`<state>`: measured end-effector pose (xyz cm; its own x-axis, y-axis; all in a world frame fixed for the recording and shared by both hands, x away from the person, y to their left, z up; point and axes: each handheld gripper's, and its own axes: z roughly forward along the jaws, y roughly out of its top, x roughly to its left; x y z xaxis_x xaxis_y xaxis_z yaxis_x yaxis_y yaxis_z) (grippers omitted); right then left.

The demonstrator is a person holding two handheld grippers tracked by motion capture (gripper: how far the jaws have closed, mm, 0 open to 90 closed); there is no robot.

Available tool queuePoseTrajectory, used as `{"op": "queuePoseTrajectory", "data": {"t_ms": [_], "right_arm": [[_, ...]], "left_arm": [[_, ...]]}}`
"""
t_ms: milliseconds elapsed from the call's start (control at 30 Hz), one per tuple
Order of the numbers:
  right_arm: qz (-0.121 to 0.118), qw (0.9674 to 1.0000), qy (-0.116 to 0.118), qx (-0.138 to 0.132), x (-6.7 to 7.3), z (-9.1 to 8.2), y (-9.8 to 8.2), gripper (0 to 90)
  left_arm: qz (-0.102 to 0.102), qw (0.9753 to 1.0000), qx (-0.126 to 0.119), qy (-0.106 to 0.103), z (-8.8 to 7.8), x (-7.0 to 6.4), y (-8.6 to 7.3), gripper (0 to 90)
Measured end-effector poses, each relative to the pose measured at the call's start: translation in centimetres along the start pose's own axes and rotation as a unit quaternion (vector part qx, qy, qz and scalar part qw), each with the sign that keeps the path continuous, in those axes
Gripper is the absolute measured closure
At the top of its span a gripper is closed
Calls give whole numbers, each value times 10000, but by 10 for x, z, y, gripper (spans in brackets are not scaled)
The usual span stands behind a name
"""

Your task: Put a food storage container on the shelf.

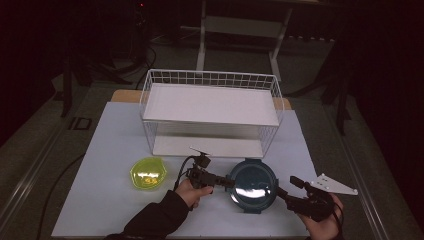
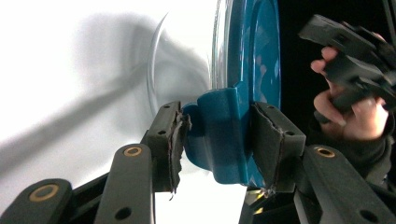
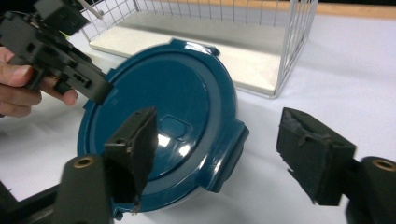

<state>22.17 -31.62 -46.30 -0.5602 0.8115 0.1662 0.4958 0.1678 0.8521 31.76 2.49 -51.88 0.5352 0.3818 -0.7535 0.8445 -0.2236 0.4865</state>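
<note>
A round clear container with a dark blue clip-on lid [image 1: 252, 186] sits on the white mat in front of the wire rack. My left gripper [image 1: 226, 182] reaches it from the left. In the left gripper view, both pads [image 2: 173, 140] press on a blue latch tab [image 2: 219, 135] at the lid's rim. My right gripper [image 1: 289, 187] comes in from the right and is open. In the right gripper view its jaws [image 3: 219, 154] stand wide on either side of another latch tab [image 3: 231, 149], touching nothing, with one pad [image 3: 137, 140] hovering over the lid [image 3: 163, 116].
A white two-level wire rack [image 1: 210, 112] stands behind the container, its corner close by [image 3: 289, 51]. A yellow-green dish [image 1: 148, 173] lies on the mat to the left. The mat's front edge is near both hands.
</note>
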Motion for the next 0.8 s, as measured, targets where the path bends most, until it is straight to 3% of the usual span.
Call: {"op": "queuePoseTrajectory", "data": {"t_ms": [133,233,300,433,500,700,733,800], "right_arm": [[199,9995,246,86,-5,3,-2,374],[505,9971,510,268,-12,7,-4,421],[543,9965,538,330,-13,8,-4,427],[722,9931,708,594,-18,14,-8,408],[950,9892,872,697,-23,16,-12,410],[1233,9842,1041,723,-30,18,-15,435],[1323,9814,1161,770,-32,20,-15,454],[1341,9808,1180,782,-32,20,-16,460]], "left_arm": [[125,9999,9,-13,-1,-2,-2,553],[177,9998,2,-45,-2,-1,-4,555],[246,9997,-14,-68,-2,-1,-6,556],[429,9990,-20,-136,-3,0,-8,560],[456,9988,-19,-164,-3,1,-9,560],[559,9982,-9,-213,-3,0,-10,564],[582,9981,-8,-212,-3,0,-10,564],[585,9980,-8,-221,-3,0,-10,565]]}}
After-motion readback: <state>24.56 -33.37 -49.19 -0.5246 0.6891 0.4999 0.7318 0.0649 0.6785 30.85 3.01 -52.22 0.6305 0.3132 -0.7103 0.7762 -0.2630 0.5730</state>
